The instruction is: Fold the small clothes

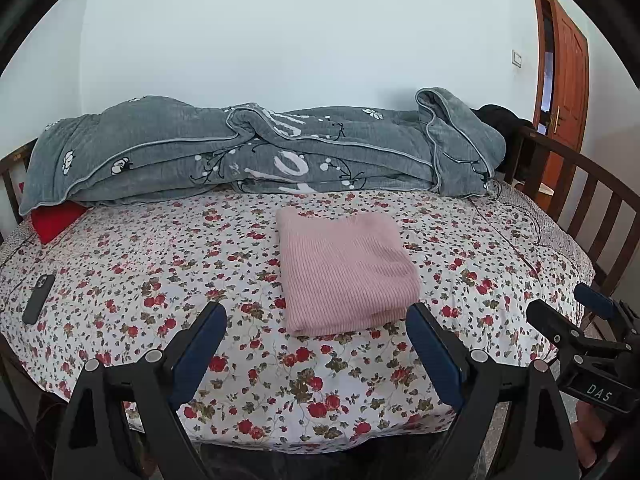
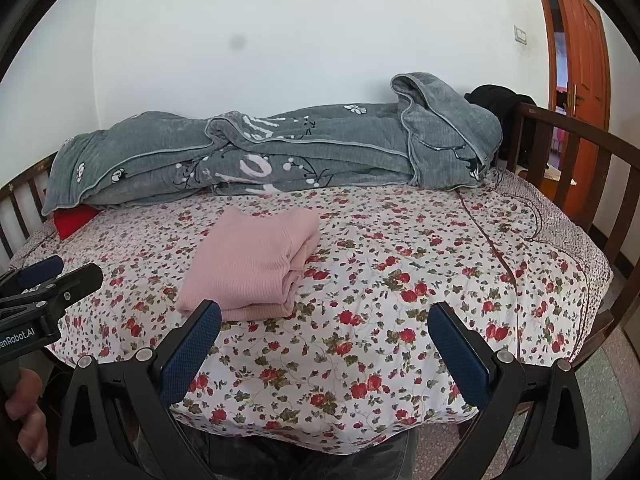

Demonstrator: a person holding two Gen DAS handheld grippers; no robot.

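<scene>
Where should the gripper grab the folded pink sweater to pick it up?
Best guess: pinch the pink sweater at its near right corner, where the stacked layer edges show, coming in low from the right with the right gripper. Clamping every layer there should keep the fold together; the left side is one smooth fold.

Bed (image 1: 360, 408) with white sheet printed in red flowers, dark wooden slatted rails at sides. Folded pink knit garment (image 1: 344, 272) lies flat near middle. Grey quilt (image 1: 260, 152) bunched along far edge by wall. Red cushion (image 1: 54, 222) partly under quilt's left end. Dark phone (image 1: 38, 298) near left edge.
</scene>
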